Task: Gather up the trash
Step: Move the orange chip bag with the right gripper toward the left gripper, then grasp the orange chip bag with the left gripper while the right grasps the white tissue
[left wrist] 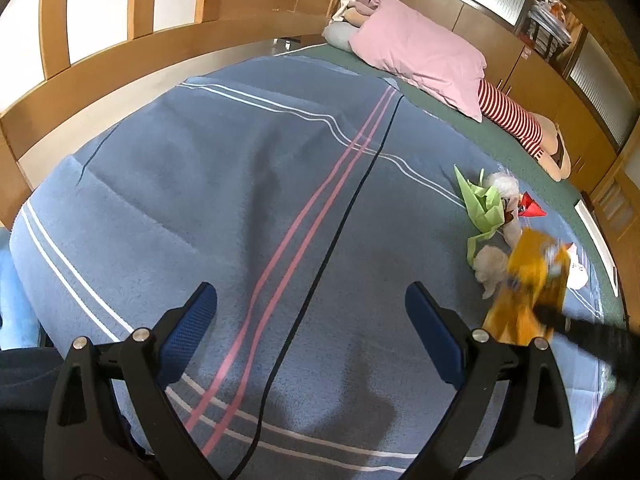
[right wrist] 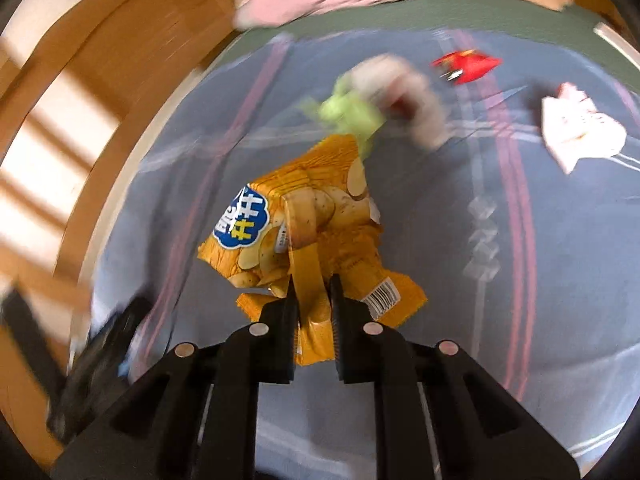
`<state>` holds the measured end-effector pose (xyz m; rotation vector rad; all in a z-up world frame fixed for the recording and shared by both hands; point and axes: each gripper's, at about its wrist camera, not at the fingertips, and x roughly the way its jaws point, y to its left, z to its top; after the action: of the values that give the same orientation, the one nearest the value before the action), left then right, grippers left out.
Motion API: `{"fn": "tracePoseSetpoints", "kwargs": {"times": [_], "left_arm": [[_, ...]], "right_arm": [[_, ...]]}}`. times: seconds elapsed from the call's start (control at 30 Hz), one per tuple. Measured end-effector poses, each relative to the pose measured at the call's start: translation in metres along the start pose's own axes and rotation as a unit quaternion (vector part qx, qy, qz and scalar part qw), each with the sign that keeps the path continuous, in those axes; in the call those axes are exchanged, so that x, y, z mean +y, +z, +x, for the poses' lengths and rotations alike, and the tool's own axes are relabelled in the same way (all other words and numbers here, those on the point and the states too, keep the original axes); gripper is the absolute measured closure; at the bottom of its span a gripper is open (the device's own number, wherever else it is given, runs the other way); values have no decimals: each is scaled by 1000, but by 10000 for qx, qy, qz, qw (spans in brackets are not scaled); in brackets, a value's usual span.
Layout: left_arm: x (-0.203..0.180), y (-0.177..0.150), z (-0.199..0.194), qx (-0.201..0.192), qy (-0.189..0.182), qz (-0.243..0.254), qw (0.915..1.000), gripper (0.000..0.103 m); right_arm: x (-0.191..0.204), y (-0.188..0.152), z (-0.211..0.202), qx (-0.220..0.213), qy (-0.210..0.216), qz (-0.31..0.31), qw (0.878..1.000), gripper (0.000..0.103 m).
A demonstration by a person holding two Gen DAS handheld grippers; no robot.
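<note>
A crumpled orange chip bag (right wrist: pixel 304 224) hangs above the blue striped blanket (right wrist: pixel 560 280), pinched between the narrow jaws of my right gripper (right wrist: pixel 314 284). The left wrist view shows the same chip bag (left wrist: pixel 528 280), blurred, at the right with the right gripper's dark arm behind it. More trash lies on the blanket: green paper (left wrist: pixel 486 202), white tissue wads (left wrist: pixel 492 266), a red wrapper (left wrist: pixel 530 208) and a white wrapper (right wrist: pixel 576 128). My left gripper (left wrist: pixel 312 308) hovers open over the bare blanket (left wrist: pixel 240 184), with nothing between its blue pads.
A pink pillow (left wrist: pixel 420 52) and a striped stuffed toy (left wrist: pixel 516 120) lie at the head of the bed on a green sheet. Wooden bed rails (left wrist: pixel 120 64) run along the left side and wooden cabinets (left wrist: pixel 560 92) along the right. A black cable (left wrist: pixel 320 264) crosses the blanket.
</note>
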<state>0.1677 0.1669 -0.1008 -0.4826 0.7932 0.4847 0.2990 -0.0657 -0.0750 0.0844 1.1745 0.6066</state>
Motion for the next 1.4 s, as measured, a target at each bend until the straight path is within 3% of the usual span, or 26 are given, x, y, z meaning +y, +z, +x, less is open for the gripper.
{"fn": "tracePoseSetpoints", "kwargs": {"times": [0.13,0.23,0.33,0.37,0.4,0.47,0.53,0.6,0.77,0.83,0.93,1.0,1.13,1.17,1.27,1.33,1.4], "left_arm": [[3,0,-4,-63,-28,-77,9999,8],[8,0,-8,-125,-56,-145,9998,8],[14,1,-9,-149,-61,-255,9995,7],[16,1,-8,-119,-81,-327,9994,7],[17,2,-7,-89,-107,-370,9992,7],[18,2,-5,-5,-185,-433,9989,7],[17,1,-5,19,-219,-417,9989,7],[16,1,-6,15,-248,-394,9989,7],[20,2,-4,111,-441,-547,9975,7],[26,1,-5,119,-575,-683,9959,7],[41,-1,-9,112,-914,-1075,9899,7],[55,-2,-12,69,-1100,-1484,9828,6],[72,-3,-11,-5,-1040,-2099,9722,6],[71,-4,-9,39,-1060,-2110,9717,6],[59,-2,-8,131,-1012,-1797,9784,6],[51,-2,-5,209,-1114,-1609,9805,3],[43,-1,4,475,-1377,-1459,9785,3]], "right_arm": [[25,-19,4,167,199,-242,9994,87],[36,-21,13,281,416,-273,9984,81],[45,-19,18,457,605,-261,9968,66],[46,-17,15,421,717,-232,9963,57],[45,-15,9,288,815,-173,9961,49],[38,-9,-8,-158,858,9,9962,45],[28,3,-20,-601,675,262,9956,42],[17,18,-23,-936,306,473,9940,32],[-1,63,16,-949,-617,746,9908,32],[-3,77,42,-785,-827,855,9898,32],[-1,81,69,-218,-292,1089,9934,32],[16,76,80,176,58,806,9966,32],[40,61,91,663,188,152,9975,32],[42,57,92,716,134,82,9973,36],[39,53,95,646,-120,-46,9978,84],[25,53,88,436,70,308,9986,88],[12,54,73,73,-134,438,9989,88]]}}
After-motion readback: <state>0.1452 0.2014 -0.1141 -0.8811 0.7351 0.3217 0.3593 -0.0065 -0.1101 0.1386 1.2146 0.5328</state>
